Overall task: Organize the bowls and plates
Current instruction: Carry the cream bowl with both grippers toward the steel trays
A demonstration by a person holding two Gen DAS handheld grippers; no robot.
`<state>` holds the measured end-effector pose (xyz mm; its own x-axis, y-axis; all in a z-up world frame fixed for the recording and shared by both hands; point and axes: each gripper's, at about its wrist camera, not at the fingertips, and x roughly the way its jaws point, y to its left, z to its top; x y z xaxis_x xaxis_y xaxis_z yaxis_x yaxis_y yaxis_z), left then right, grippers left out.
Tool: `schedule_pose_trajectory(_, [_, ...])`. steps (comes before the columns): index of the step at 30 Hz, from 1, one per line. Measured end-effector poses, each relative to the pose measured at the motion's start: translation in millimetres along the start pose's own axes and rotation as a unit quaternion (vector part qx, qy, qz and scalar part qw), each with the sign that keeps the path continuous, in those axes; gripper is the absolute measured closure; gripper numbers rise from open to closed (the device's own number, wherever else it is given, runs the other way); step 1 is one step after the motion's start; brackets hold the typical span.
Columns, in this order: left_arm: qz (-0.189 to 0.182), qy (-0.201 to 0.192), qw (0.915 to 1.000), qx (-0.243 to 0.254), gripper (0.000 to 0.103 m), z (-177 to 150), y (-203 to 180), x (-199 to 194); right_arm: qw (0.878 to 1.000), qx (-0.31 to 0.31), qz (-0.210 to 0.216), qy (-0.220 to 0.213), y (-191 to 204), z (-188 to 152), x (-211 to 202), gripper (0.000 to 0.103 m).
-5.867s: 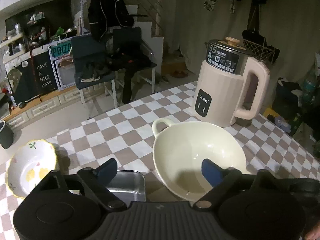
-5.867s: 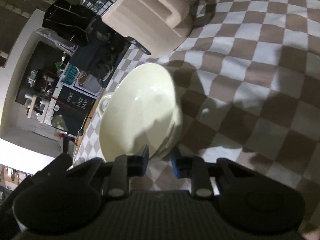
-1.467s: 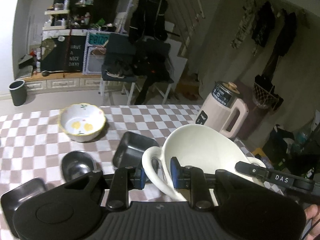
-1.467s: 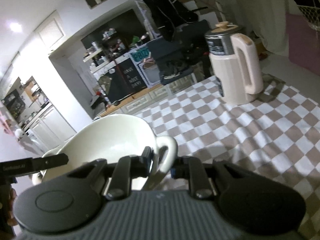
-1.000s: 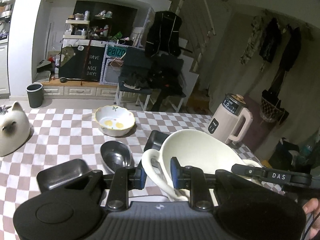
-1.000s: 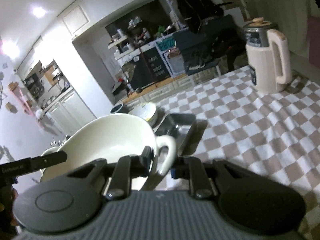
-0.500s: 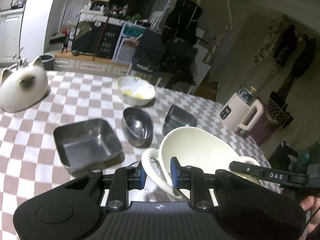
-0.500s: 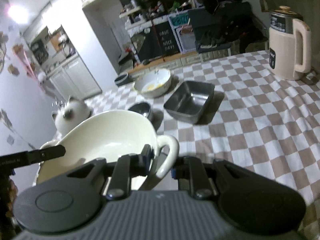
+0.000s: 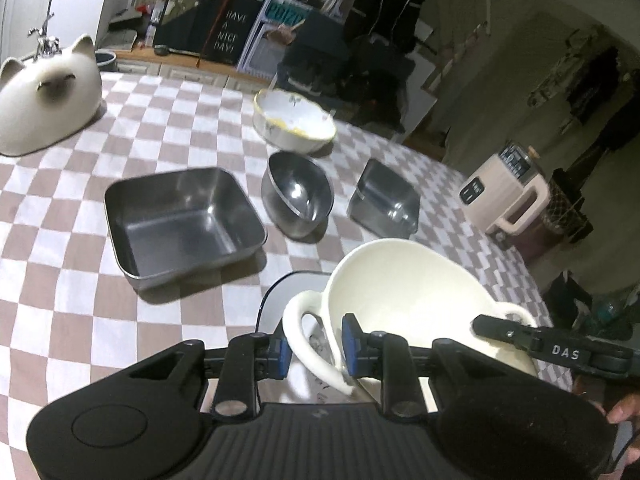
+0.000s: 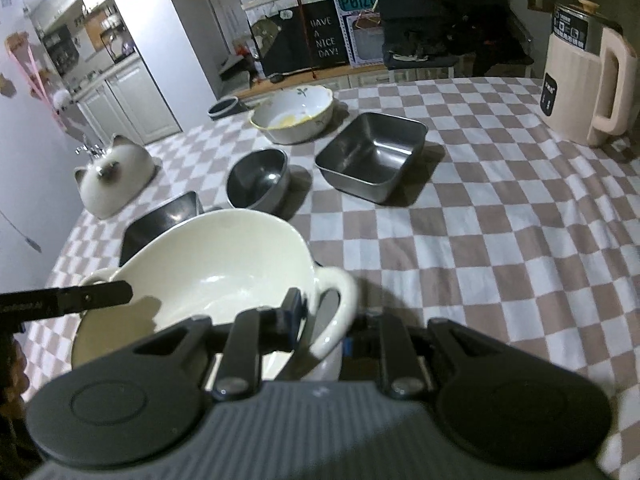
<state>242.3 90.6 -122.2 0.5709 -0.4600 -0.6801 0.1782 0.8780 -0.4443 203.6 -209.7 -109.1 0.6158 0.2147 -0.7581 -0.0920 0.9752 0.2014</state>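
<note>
The left gripper (image 9: 314, 352) and right gripper (image 10: 320, 322) each pinch one handle of the cream bowl (image 9: 404, 280), now lower than half a second ago, above a dark plate (image 9: 280, 292). The large steel tray (image 9: 180, 220) lies at ten o'clock.

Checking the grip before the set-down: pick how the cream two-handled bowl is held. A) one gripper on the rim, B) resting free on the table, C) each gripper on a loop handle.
C: the left gripper and right gripper each clamp a loop handle of the cream bowl.
</note>
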Motion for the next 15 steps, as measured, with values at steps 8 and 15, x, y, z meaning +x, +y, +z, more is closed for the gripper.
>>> schedule_pose_trajectory(8, [0.013, 0.026, 0.9995, -0.012, 0.075, -2, 10, 21, 1.000, -0.010, -0.023, 0.018, 3, -2, 13, 0.079])
schedule_pose_trajectory(15, [0.031, 0.040, 0.9987, -0.007, 0.074, -2, 14, 28, 0.999, -0.017, -0.025, 0.035, 8, -3, 21, 0.078])
